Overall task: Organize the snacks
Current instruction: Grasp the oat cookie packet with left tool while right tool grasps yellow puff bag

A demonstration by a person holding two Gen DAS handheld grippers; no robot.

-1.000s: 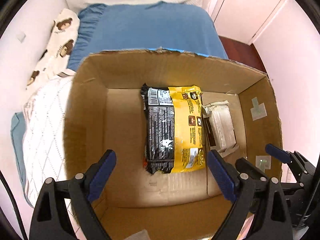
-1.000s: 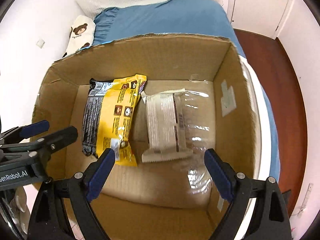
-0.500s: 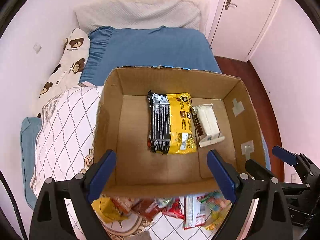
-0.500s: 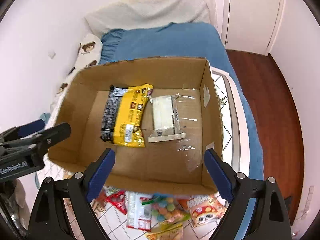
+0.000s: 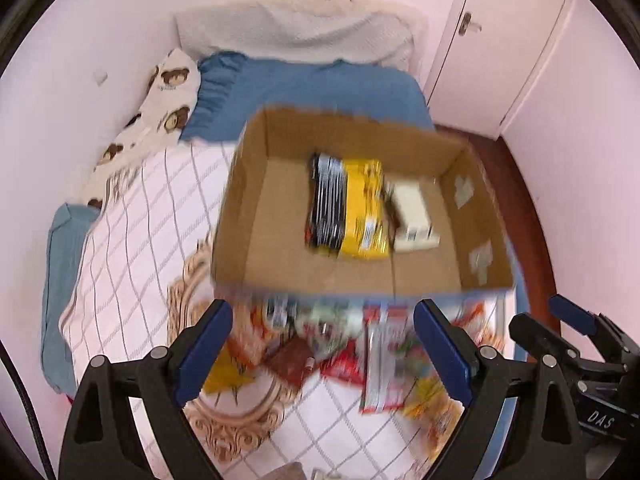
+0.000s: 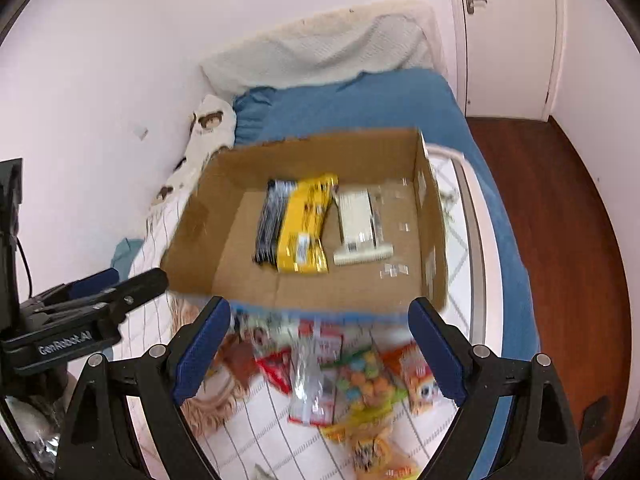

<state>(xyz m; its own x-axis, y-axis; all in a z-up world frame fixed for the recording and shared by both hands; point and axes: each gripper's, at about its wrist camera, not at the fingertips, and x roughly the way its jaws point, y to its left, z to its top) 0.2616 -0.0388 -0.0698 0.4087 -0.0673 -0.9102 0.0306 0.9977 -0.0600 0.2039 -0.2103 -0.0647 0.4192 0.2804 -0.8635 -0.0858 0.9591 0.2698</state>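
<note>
An open cardboard box (image 5: 260,216) (image 6: 200,228) sits on the bed. Inside lie a yellow and black snack pack (image 5: 348,208) (image 6: 300,226) and a white packet in clear wrap (image 5: 412,216) (image 6: 360,228). A heap of loose snack packets (image 5: 360,344) (image 6: 340,372) lies on the quilt in front of the box. My left gripper (image 5: 324,344) is open and empty above the heap. My right gripper (image 6: 320,344) is open and empty above the heap too. The frames are blurred.
A white checked quilt (image 5: 132,240) covers the near bed, a blue sheet (image 5: 312,92) the far part. A bear-print pillow (image 5: 168,100) lies at the left wall. A door (image 6: 508,40) and wooden floor (image 6: 560,200) are at the right.
Both grippers have pulled back and up out of the box. The box has shrunk in view and the heap of loose snacks in front of it has come into sight.
</note>
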